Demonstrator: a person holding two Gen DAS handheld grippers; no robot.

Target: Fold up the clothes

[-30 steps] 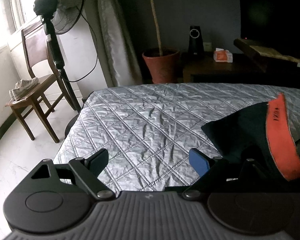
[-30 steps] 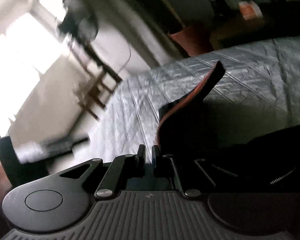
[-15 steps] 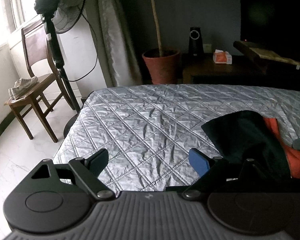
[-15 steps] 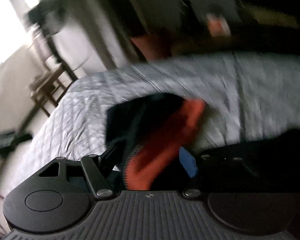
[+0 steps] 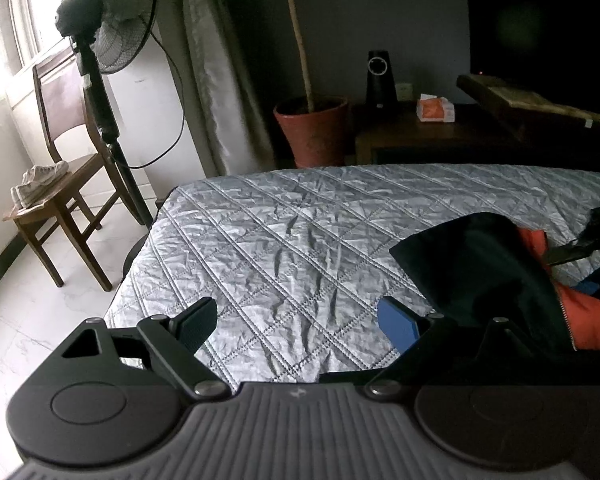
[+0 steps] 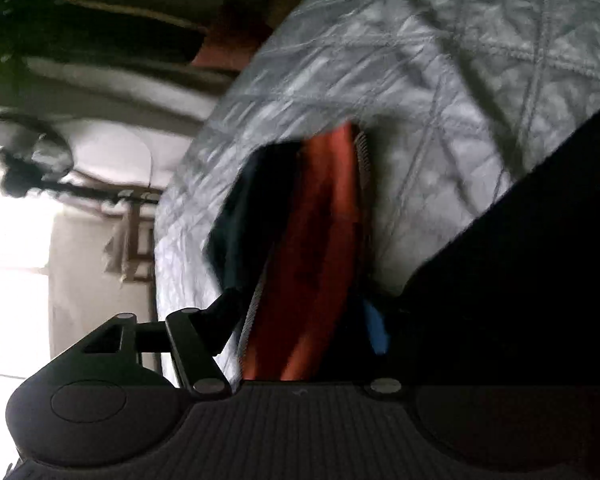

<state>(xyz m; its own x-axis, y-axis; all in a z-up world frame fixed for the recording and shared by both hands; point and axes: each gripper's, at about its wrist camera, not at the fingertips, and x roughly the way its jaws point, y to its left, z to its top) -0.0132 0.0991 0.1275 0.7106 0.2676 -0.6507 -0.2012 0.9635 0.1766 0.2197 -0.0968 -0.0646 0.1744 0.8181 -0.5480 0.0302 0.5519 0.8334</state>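
A dark jacket with an orange lining lies bunched on the bed's right side in the left wrist view. My left gripper hovers open over bare quilt to the jacket's left, its blue pad just short of the dark cloth. The right wrist view is rolled sideways and blurred. There my right gripper stands open, with a fold of the orange lining lying between its spread fingers and the dark jacket beyond. Its black finger also shows at the right edge of the left wrist view.
The bed has a silver quilted cover. Beyond its left edge stand a fan and a wooden chair with white shoes. A potted plant and a dark side table are behind the bed.
The right gripper, shut on the lifted orange-lined edge a second ago, has opened and rolled sideways. The jacket's raised flap has dropped onto the bed. The left gripper has barely moved.
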